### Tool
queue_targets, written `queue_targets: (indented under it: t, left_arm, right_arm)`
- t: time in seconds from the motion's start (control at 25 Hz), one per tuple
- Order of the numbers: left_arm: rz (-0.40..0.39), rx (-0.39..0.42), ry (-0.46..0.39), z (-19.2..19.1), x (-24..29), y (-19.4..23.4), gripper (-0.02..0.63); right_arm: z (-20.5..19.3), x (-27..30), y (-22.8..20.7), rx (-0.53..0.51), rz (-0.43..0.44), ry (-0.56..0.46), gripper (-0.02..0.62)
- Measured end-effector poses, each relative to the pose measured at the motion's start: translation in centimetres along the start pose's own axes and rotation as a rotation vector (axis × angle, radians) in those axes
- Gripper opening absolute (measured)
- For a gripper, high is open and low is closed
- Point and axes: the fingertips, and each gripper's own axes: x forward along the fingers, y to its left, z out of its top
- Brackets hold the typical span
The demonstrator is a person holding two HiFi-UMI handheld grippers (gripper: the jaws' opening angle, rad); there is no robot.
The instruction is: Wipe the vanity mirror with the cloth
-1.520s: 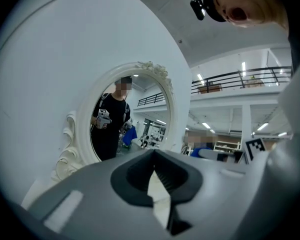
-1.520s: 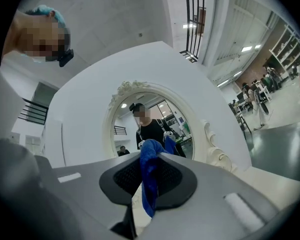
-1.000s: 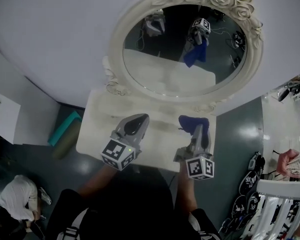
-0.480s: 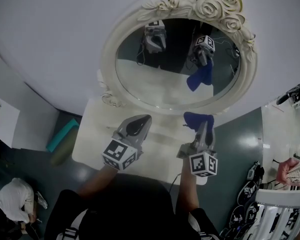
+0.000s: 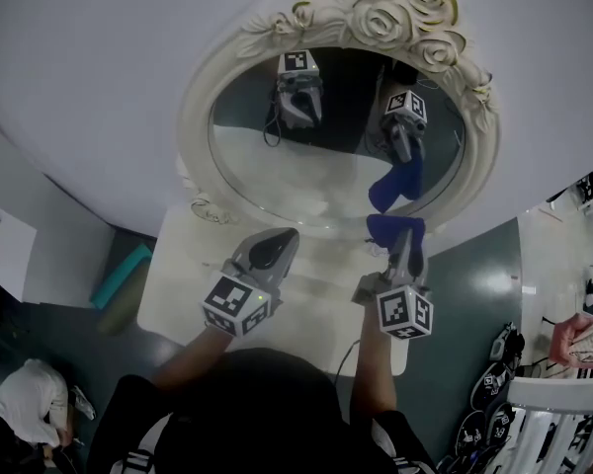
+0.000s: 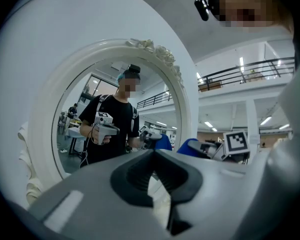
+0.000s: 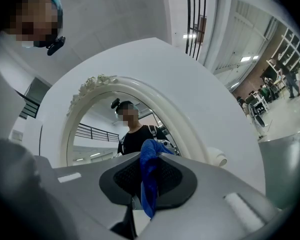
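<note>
Blue cloth, clamped between the closed jaws of my right gripper, a fold standing out past the tips. The gripper is held over the far right edge of the white vanity top. My left gripper, beside it over the far edge, has its jaws pressed together on nothing. Beyond both stands the oval vanity mirror, its cream frame crowned with carved roses. The cloth sits just before the lower rim; contact with the glass cannot be told.

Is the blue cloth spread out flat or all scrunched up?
Scrunched up. The cloth is pinched in a narrow bunch by the right gripper, its end sticking out.
</note>
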Motion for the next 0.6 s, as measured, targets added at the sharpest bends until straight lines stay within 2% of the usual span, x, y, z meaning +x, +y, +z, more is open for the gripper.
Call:
queue_targets:
  t: [0.6]
  left_arm:
    - [-0.016, -0.003, 0.026, -0.1, 3.3, 1.0, 0.009]
  right_arm:
    - [0.8, 4.9, -2.5, 0.042, -0.052, -0.016, 0.041]
